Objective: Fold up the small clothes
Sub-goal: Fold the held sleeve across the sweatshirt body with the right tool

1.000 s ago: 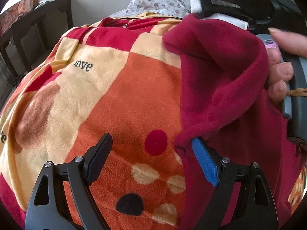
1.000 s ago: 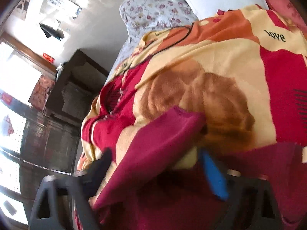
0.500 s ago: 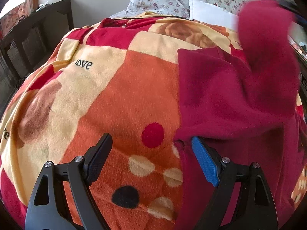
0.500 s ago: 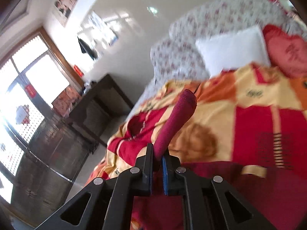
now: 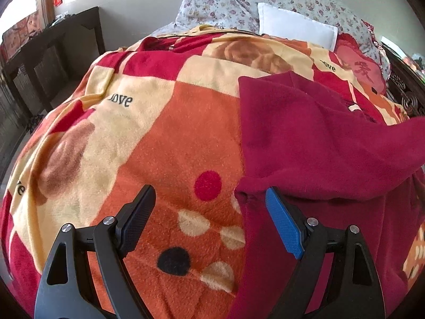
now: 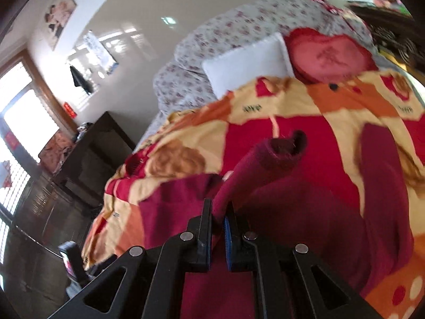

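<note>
We saw a patchwork fleece blanket point(image 5: 164, 122) covering the bed, a white pillow point(image 5: 294, 28) and red heart cushion point(image 6: 329, 54) near floral bedding point(image 6: 239, 24), and a dark wooden table point(image 5: 50, 45) by the wall.

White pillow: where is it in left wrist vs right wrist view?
Left wrist: white pillow top, right of centre, behind the blanket.
Right wrist: white pillow upper centre, left of the red heart cushion.
Shared landmark: floral bedding beside it.
</note>
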Available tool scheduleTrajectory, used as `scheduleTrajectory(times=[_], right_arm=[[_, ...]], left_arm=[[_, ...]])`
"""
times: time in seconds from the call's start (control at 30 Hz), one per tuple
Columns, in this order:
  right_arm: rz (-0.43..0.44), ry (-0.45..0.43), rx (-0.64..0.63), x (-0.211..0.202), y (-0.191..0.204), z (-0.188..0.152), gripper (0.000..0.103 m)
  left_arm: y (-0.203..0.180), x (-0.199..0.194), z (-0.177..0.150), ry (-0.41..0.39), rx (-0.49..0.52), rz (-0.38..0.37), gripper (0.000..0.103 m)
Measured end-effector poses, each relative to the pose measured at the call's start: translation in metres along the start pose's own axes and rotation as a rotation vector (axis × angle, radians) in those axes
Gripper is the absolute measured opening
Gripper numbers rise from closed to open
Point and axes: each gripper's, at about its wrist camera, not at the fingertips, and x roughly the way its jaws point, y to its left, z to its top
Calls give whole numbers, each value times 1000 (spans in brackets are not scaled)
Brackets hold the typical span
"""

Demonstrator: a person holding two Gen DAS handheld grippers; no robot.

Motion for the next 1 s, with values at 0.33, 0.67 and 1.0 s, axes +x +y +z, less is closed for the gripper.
scheduleTrajectory(times=[0.33,0.67,1.0], right_arm=[[-65,1,64,0,-31,-26,7],[-187,165,178,31,-84,-57,10],[-249,30,15,-14,-52,-33,17]], left_arm=[[1,-10,4,-17,-10,-13,85],[-14,-8,9,-23,39,-9,85],[-45,3,27,-47,83,-21,85]])
